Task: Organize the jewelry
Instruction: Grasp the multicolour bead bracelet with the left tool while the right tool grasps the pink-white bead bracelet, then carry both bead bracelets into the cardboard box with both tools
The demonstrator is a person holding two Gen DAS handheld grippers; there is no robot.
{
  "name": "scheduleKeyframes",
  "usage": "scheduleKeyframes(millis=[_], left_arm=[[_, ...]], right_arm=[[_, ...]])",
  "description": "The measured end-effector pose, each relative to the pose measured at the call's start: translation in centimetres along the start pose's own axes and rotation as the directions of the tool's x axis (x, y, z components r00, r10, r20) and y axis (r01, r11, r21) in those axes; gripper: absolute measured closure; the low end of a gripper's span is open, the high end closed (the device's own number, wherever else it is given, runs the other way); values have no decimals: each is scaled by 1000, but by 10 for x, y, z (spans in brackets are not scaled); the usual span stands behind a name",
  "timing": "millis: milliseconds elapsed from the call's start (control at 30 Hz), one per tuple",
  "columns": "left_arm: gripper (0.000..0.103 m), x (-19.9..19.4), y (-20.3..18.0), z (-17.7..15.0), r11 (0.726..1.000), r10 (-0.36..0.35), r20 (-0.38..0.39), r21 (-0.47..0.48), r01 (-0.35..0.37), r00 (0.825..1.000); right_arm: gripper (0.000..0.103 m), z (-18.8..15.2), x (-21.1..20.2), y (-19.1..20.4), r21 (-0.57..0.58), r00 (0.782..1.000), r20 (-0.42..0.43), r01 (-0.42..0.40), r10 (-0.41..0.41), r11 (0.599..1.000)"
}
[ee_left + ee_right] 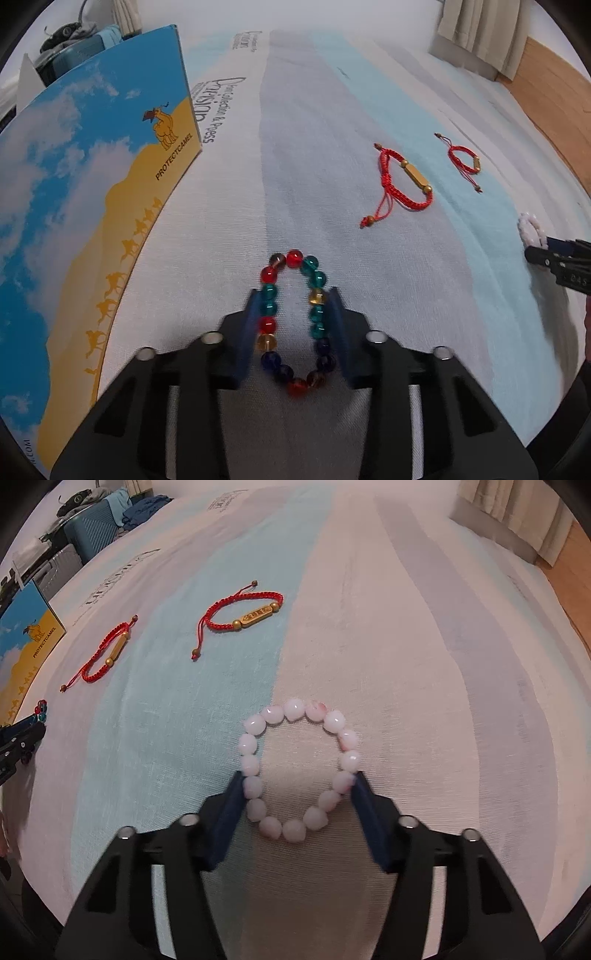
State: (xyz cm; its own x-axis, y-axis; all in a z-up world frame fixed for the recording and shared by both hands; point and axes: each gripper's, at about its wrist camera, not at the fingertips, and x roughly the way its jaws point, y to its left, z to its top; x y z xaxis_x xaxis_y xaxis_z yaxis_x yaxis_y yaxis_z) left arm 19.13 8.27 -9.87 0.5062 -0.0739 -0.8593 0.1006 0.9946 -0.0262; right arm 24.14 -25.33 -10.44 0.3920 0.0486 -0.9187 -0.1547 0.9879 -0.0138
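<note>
A bracelet of red, teal, amber and dark blue beads [275, 295] lies on the striped cloth [229, 229]. My left gripper [294, 295] is around it, its blue pads touching the bracelet's two sides, which are squeezed into a narrow oval. A pale pink bead bracelet [255, 764] lies round on the cloth. My right gripper [298, 779] straddles it, open, the pads at its outer sides. Two red cord bracelets with gold tubes lie beyond: the larger [406, 181], [107, 653] and the smaller [463, 158], [243, 616].
A blue and yellow camel-print box lid [92, 206] stands tilted at the left, also seen far left in the right wrist view [29, 642]. Luggage and clutter [88, 528] sit beyond the bed's far left. Curtains [480, 33] and wooden floor [546, 96] are at the right.
</note>
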Motion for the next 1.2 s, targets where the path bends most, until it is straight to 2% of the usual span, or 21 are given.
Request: scheduleKeyframes(millis=[33, 67, 133, 167, 367, 433, 1200], left_arm=[[79, 0, -1, 0, 1000, -3, -4, 3, 3, 1000], [84, -1, -1, 1, 1000, -10, -10, 7, 10, 1000], [85, -3, -2, 1, 1000, -14, -11, 7, 14, 1000], [85, -4, -3, 1, 1000, -19, -13, 5, 19, 1000], [86, -9, -7, 0, 1000, -22, -14, 10, 23, 1000], [94, -10, -9, 3, 1000, -18, -14, 13, 19, 1000], [94, -47, -23, 17, 999, -5, 25, 41, 4, 1000]], right_arm=[[63, 1, -1, 0, -2, 1000, -3, 1, -1, 1000], [66, 1, -1, 0, -5, 1000, -7, 6, -6, 1000], [79, 2, -3, -3, -4, 1000, -12, 10, -10, 1000], [81, 3, -5, -4, -2, 1000, -12, 10, -10, 1000], [83, 5, -11, -8, 12, 1000, -3, 0, 1, 1000], [84, 4, -15, -11, 14, 1000, 1, -2, 2, 1000], [84, 15, -62, -10, 18, 996, 79, -37, 35, 999]])
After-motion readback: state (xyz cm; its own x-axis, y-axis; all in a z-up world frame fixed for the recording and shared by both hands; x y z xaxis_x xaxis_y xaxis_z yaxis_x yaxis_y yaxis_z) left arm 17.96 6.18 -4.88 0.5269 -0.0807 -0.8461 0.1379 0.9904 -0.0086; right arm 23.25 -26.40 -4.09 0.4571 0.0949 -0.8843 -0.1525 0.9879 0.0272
